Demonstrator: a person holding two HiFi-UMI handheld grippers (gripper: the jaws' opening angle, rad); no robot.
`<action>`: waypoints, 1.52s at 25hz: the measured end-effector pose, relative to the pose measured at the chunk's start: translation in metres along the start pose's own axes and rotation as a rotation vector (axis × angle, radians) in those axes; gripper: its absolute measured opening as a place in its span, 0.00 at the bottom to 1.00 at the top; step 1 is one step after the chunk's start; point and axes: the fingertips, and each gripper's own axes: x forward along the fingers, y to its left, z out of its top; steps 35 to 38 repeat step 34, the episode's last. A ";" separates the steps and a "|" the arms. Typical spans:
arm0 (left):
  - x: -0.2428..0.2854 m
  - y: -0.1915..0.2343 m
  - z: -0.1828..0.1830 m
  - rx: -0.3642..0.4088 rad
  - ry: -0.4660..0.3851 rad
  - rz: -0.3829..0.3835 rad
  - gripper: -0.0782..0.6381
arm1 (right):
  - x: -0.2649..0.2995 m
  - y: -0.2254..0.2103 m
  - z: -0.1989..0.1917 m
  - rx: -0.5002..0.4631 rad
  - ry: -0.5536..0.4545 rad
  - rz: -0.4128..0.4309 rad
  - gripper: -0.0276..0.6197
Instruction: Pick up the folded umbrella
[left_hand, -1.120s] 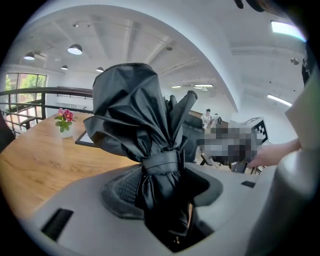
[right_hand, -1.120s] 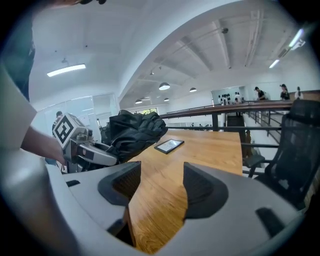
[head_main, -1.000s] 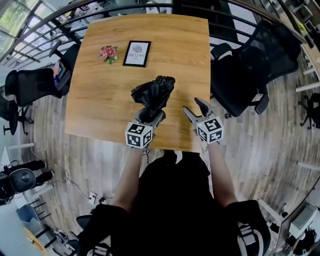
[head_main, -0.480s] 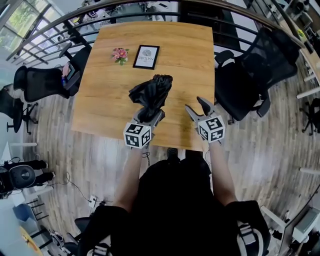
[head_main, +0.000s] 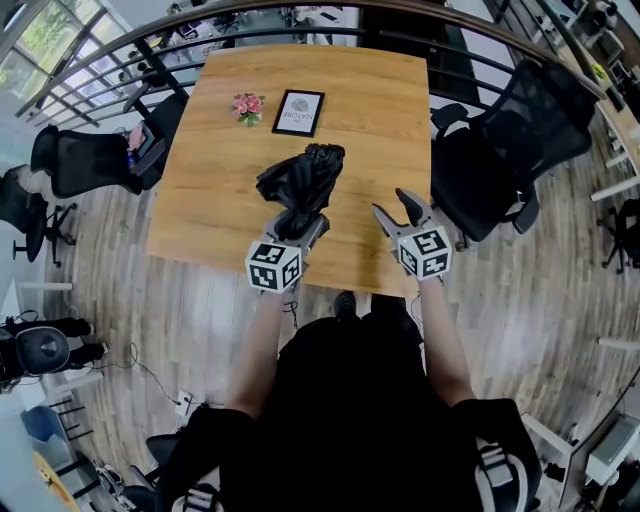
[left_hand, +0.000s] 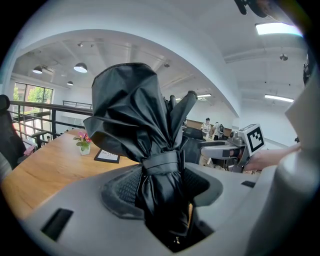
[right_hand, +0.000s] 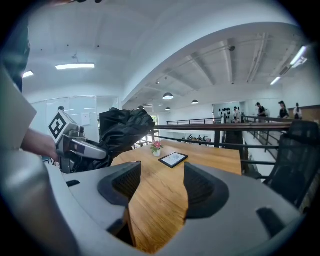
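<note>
The folded umbrella (left_hand: 150, 150) — black, crumpled, strapped round its middle — stands clamped in the left gripper (head_main: 297, 225); the right gripper (head_main: 398, 211) gapes, empty.

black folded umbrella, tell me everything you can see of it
The black folded umbrella is crumpled, glossy fabric bunched at its top and cinched by a black strap around its middle. The left gripper is clamped on its lower part, holding it tilted up over the wooden table, apparently clear of it.

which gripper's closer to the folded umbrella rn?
Left. The left gripper is clamped on the folded umbrella, just below its strap. The right gripper hangs apart, off to the umbrella's right, open and empty.
</note>
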 end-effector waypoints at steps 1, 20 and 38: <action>-0.001 -0.001 0.001 0.000 -0.002 -0.001 0.45 | -0.001 0.001 0.002 -0.003 -0.003 -0.001 0.46; -0.007 -0.005 0.004 0.009 -0.009 0.000 0.45 | -0.010 -0.003 0.002 0.011 -0.007 -0.013 0.45; -0.006 -0.007 0.009 0.015 -0.018 0.005 0.45 | -0.012 -0.004 0.004 0.000 -0.006 -0.001 0.45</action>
